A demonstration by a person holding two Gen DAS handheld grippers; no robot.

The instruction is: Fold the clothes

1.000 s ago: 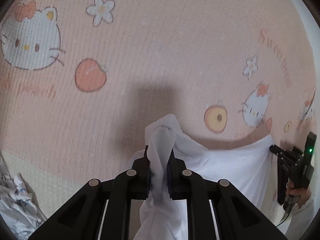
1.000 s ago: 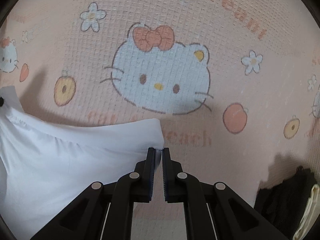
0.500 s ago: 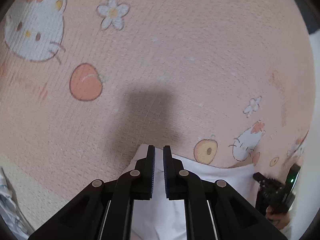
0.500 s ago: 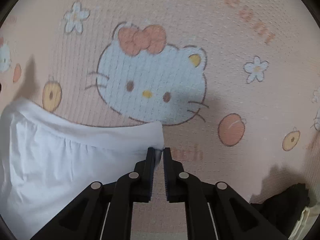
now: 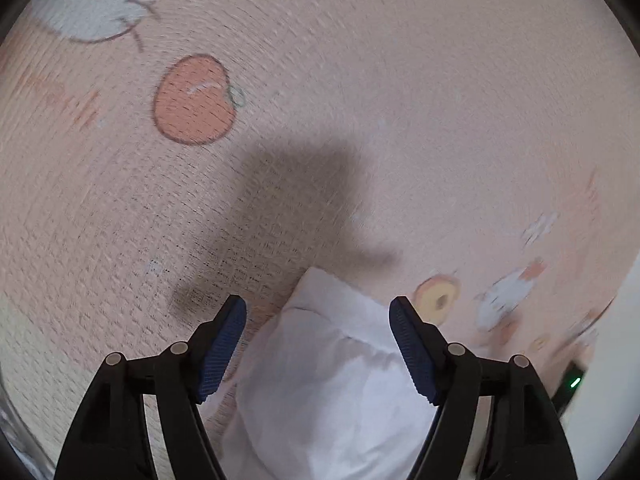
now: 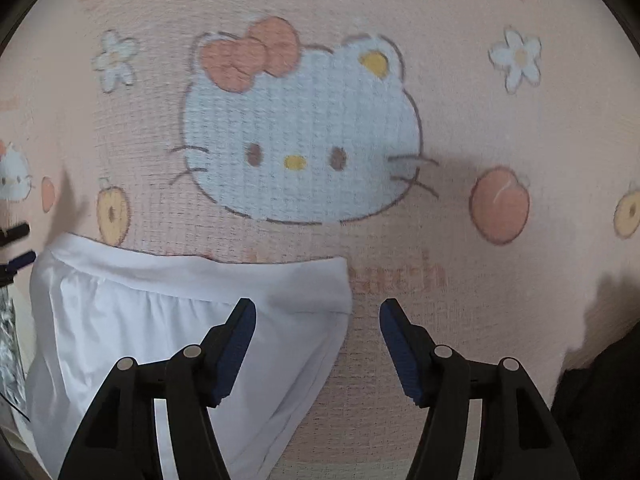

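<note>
The white garment [image 6: 168, 332] lies flat on a pink blanket [image 6: 500, 92] printed with cartoon cat faces, peaches and flowers. In the right wrist view it fills the lower left, with a folded top edge running across and a rounded corner just left of the gap between the fingers; its lower part is cut off by the frame and partly hidden behind the left finger of the right tool [image 6: 318, 322]. That tool stands wide open with nothing between its blue pads [image 6: 236, 344]; the left pad sits over the cloth, the right one over bare blanket. Whether the pad touches the fabric cannot be told.

In the left wrist view the same garment [image 5: 332, 392] shows as a bunched white mound with a pointed corner toward the top, lying between and below the spread fingers of the left tool [image 5: 318, 334]. This tool is also wide open and grips nothing. The picture is smeared by motion, so the printed motifs at the right edge are hard to read.

At the far right of that view a dark object with a green light [image 5: 570, 386] is blurred and cropped. In the right wrist view, a dark cloth [image 6: 600, 408] is cut off at the lower right, and dark finger tips [image 6: 18, 246] poke in at the left edge.
</note>
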